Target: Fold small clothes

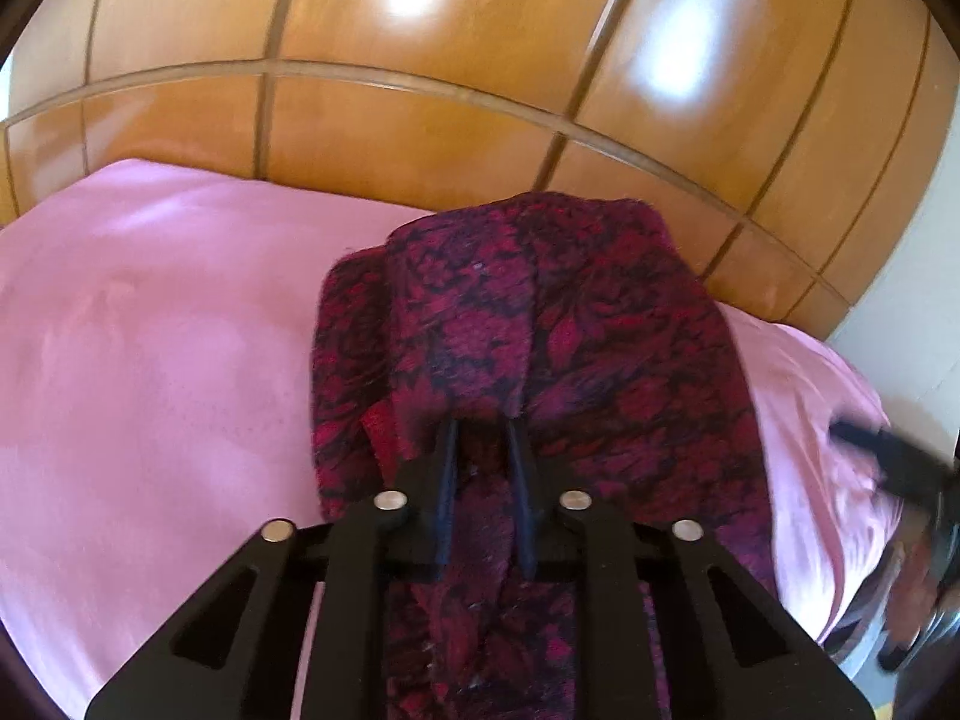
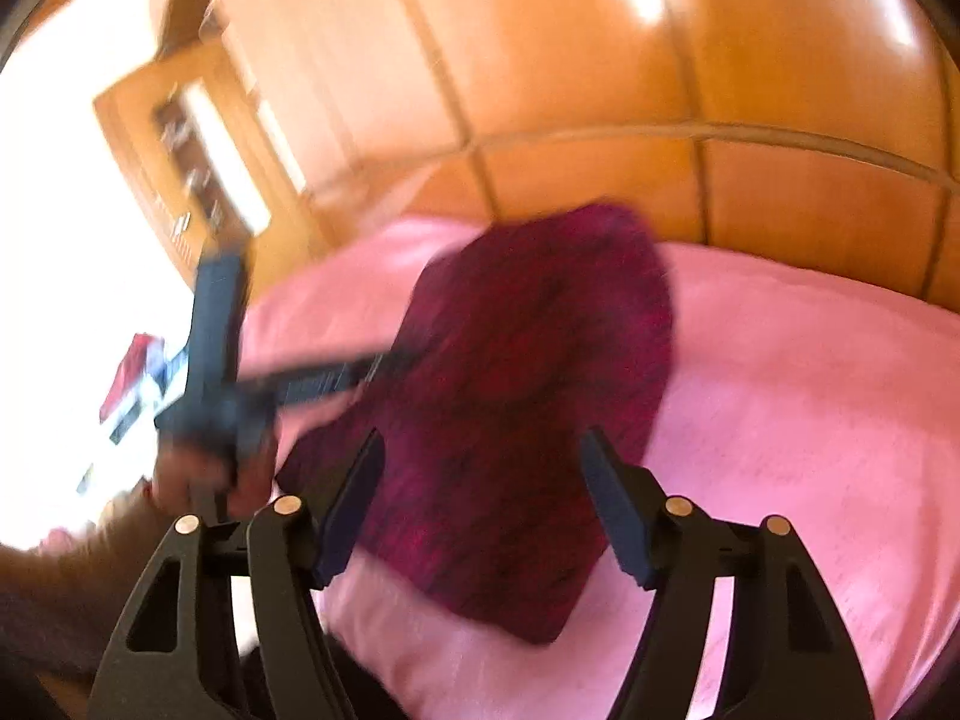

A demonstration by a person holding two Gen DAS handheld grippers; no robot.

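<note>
Pink sheet (image 1: 150, 360) covers the bed under both your grippers, with the glossy wooden headboard (image 1: 420, 138) curving behind it. On the sheet lies the one piece of clothing, a dark red and black floral garment (image 1: 540, 330), bunched into a long heap rather than spread flat. Your left gripper (image 1: 485, 426) has its fingers drawn close together on a ridge of that fabric, so it is holding the garment near the end closest to you. Your right gripper (image 2: 483, 450) has its jaws spread wide with nothing between them, poised above the garment's near edge. As for progress, I would judge the fold to be early or midway: the cloth looks doubled over in places but has no tidy rectangle, no squared edges, and it is in your grasp, so most of the shaping is left. The views differ usefully. The left wrist view is sharp and shows the floral weave and the pinch itself, while your right gripper appears only as a dark blur at its far right edge. The right wrist view is badly blurred, yet it alone shows the garment's whole outline on the sheet, the left gripper (image 2: 396, 360) reaching in from the side, and a bright window area to the left.
</note>
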